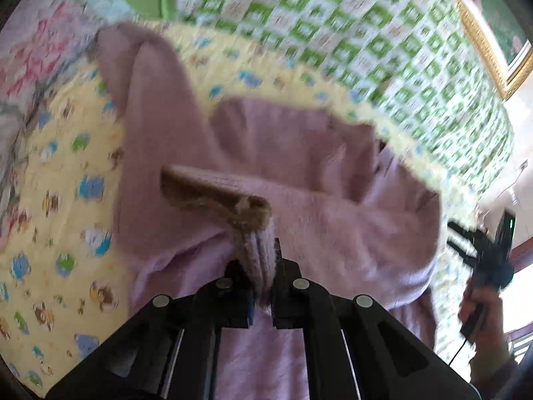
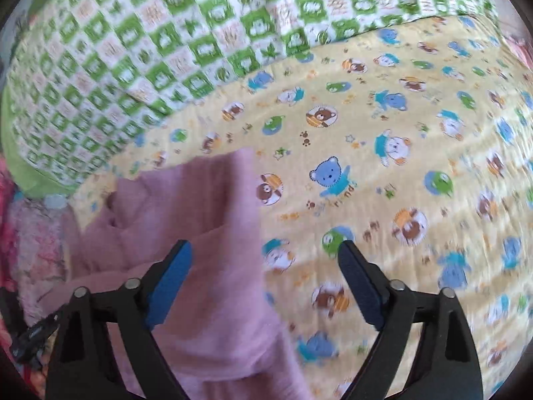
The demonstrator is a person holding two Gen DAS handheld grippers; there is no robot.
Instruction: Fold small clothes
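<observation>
A fuzzy lilac garment (image 1: 299, 173) lies crumpled on a yellow sheet printed with bears (image 1: 60, 180). My left gripper (image 1: 258, 266) is shut on a ribbed cuff of the garment, which bunches up between the jaws; a brownish folded edge (image 1: 216, 196) rises just beyond. In the right wrist view the same lilac garment (image 2: 206, 220) covers the lower left. My right gripper (image 2: 265, 253) hovers open over its right edge, left pad (image 2: 170, 283) above the cloth, right pad (image 2: 359, 286) above the yellow sheet (image 2: 399, 166). The right gripper (image 1: 479, 243) also shows in the left wrist view, held by a hand.
A green-and-white checked quilt (image 1: 366, 33) (image 2: 133, 50) lies beyond the yellow sheet. Pink floral fabric (image 1: 43, 46) (image 2: 36, 250) lies to the left. A gold-framed picture (image 1: 496, 50) hangs at the upper right.
</observation>
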